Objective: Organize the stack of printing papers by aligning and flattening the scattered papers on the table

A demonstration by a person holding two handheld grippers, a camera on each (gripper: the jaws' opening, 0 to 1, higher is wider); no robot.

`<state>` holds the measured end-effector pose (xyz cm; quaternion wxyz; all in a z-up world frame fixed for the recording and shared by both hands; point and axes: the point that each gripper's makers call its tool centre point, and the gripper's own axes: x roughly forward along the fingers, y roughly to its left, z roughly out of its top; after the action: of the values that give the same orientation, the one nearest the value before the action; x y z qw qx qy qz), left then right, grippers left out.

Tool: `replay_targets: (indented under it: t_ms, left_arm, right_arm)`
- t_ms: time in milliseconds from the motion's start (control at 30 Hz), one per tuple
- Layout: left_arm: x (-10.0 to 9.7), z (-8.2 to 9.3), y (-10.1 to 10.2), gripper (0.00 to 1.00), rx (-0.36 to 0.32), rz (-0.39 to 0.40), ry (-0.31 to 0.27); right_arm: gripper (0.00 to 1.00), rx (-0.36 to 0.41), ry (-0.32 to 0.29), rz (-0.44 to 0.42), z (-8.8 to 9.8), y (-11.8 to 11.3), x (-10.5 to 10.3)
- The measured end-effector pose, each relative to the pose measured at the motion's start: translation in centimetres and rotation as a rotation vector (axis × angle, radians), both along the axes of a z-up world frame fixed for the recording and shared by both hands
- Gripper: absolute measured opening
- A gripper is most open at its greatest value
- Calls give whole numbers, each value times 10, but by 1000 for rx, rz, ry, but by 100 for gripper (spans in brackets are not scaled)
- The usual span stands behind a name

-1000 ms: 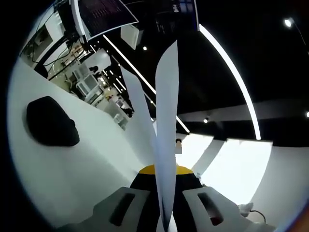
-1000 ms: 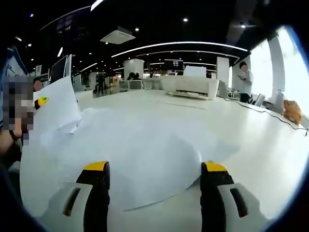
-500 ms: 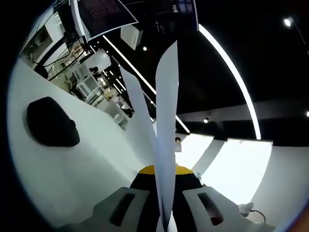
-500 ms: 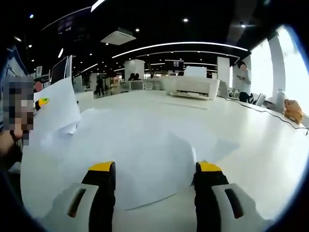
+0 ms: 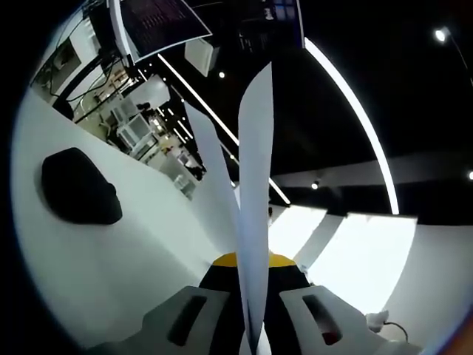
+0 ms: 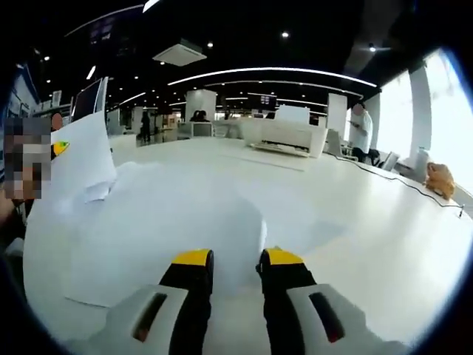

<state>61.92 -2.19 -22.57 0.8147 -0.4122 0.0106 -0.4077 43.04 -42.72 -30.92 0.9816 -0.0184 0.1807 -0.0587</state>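
In the left gripper view my left gripper (image 5: 253, 260) is shut on a few white paper sheets (image 5: 255, 177), which stand edge-on and fan upward from between its yellow-tipped jaws. In the right gripper view several white sheets (image 6: 162, 222) lie spread and overlapping on the white table (image 6: 384, 251). My right gripper (image 6: 236, 260) sits low at their near edge, its jaws closed in on a raised fold of the top sheet (image 6: 260, 231). At the far left, the left gripper (image 6: 62, 148) holds its upright sheets (image 6: 81, 159) above the pile.
A black rounded object (image 5: 77, 186) lies on the table (image 5: 140, 244) left of the held sheets. A white printer (image 6: 284, 135) stands at the table's far side. A person (image 6: 361, 129) stands at the back right, near an orange object (image 6: 438, 177) and a thin cable.
My right gripper's jaws have closed from wide apart to close together, and the edge of the top sheet has buckled up between them. The left gripper and its sheets have held still.
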Motion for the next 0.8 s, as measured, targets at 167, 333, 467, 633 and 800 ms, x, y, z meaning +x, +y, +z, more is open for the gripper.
replay_targets:
  t_ms: [167,333,467,633,800]
  left_arm:
    - [0,0,0,6,-1,0,1]
    - [0,0,0,6,0,0,0]
    - [0,0,0,6,0,1,0]
    - [0,-1,0,6,0,1,0]
    - [0,-1,0,6,-1,0,1]
  right_arm:
    - [15,-4,4,-9,0,-1,-2]
    - [7,-14,10,-6,0,-1,-3]
    - [3,-14,-2,4,2,0,-4]
    - [1,15,-34,12,8,3,-4]
    - [1,53,-84,14,16,3,-6]
